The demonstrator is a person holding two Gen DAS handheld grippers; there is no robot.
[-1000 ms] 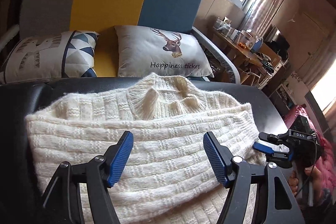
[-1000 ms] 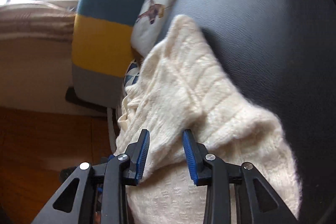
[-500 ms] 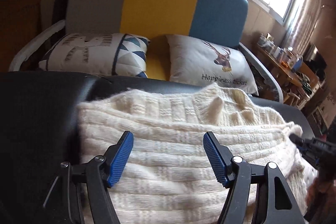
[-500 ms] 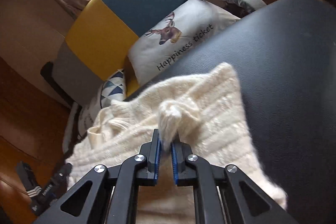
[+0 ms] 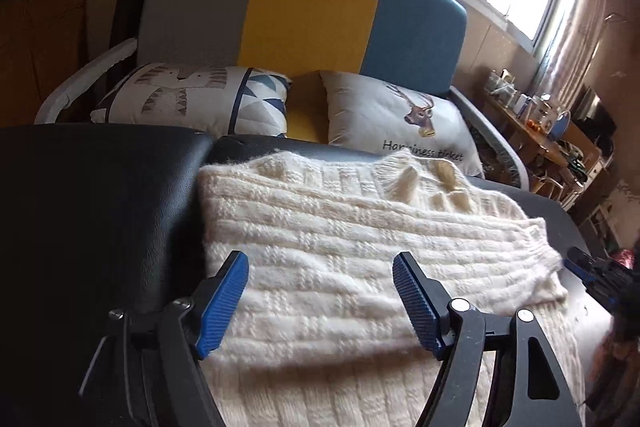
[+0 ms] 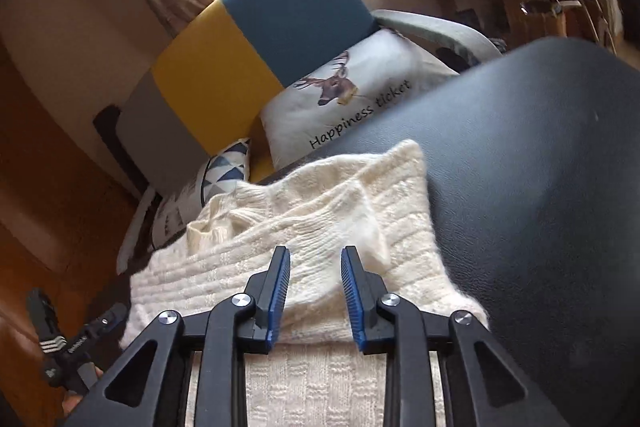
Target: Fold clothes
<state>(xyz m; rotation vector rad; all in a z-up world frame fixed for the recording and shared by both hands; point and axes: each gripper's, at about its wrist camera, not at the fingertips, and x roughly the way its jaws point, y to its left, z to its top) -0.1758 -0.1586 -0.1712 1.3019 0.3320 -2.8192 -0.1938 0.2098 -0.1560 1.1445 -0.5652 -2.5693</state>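
A cream knitted sweater [image 5: 360,251] lies spread on the black table [image 5: 100,211], its collar toward the sofa [image 5: 312,7]. The left gripper [image 5: 320,301] hovers over the knit with its jaws wide and nothing between them. The right gripper [image 6: 315,289] sits at the sweater's folded sleeve, jaws narrowly parted; the wool seems loose between them, though contact is hard to judge. Behind the table, a deer pillow [image 6: 360,95] reads "Happiness ticket" beside a triangle-patterned pillow [image 5: 192,99].
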